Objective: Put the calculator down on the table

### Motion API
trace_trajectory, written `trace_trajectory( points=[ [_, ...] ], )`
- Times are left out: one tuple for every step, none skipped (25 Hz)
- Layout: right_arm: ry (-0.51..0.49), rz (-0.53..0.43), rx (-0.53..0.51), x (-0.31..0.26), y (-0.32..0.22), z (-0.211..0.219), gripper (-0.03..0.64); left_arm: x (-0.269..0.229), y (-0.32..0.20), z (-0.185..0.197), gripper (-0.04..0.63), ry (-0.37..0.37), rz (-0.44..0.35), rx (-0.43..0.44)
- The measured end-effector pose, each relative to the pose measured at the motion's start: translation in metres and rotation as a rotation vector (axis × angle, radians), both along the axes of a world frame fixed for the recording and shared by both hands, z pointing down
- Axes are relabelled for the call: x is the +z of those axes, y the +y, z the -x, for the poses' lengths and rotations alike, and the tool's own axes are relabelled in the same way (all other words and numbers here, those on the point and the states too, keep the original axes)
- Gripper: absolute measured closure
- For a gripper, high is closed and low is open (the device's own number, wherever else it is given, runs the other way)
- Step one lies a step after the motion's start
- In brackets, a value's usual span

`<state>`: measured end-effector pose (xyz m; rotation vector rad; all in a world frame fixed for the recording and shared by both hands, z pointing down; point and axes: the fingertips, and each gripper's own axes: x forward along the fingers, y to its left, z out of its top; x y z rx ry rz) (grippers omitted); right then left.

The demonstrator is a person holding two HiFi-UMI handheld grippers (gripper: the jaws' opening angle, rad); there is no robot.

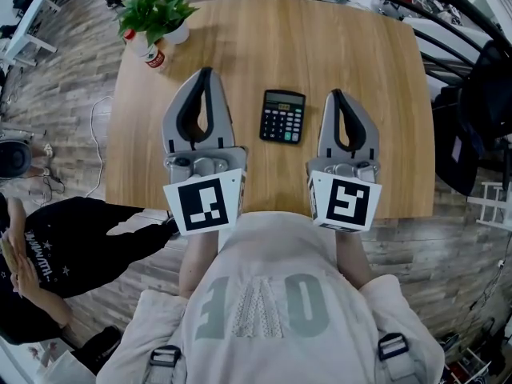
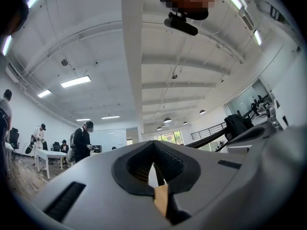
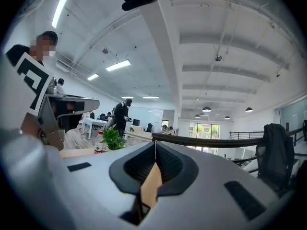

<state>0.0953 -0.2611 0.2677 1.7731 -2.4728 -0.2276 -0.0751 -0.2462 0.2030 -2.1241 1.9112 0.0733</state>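
Observation:
A black calculator (image 1: 282,116) lies flat on the wooden table (image 1: 368,62), between my two grippers and touched by neither. My left gripper (image 1: 207,74) hovers to its left with the jaw tips together and nothing between them. On the calculator's right, my right gripper (image 1: 336,95) is likewise shut and empty. In the left gripper view the left gripper (image 2: 154,147) shows its jaws closed, with only a sliver of table behind. The right gripper view shows the right gripper (image 3: 155,147) closed too. The calculator is hidden in both gripper views.
A potted green plant (image 1: 157,14) and a small bottle (image 1: 146,50) stand at the table's far left corner. A black chair with a jacket (image 1: 480,110) is beside the table's right edge. A person in black (image 1: 48,254) stands at lower left.

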Motion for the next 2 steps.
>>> trace_trajectory(
  points=[
    [0.003,0.000,-0.001,0.0008,-0.0001,0.0005,0.594,0.0009,0.0000,0.0011,0.586,-0.002,0.004,-0.002],
    [0.005,0.001,-0.001,0.0016,-0.0002,0.0012,0.594,0.0018,-0.0001,0.0024,0.586,-0.005,0.007,-0.003]
  ],
)
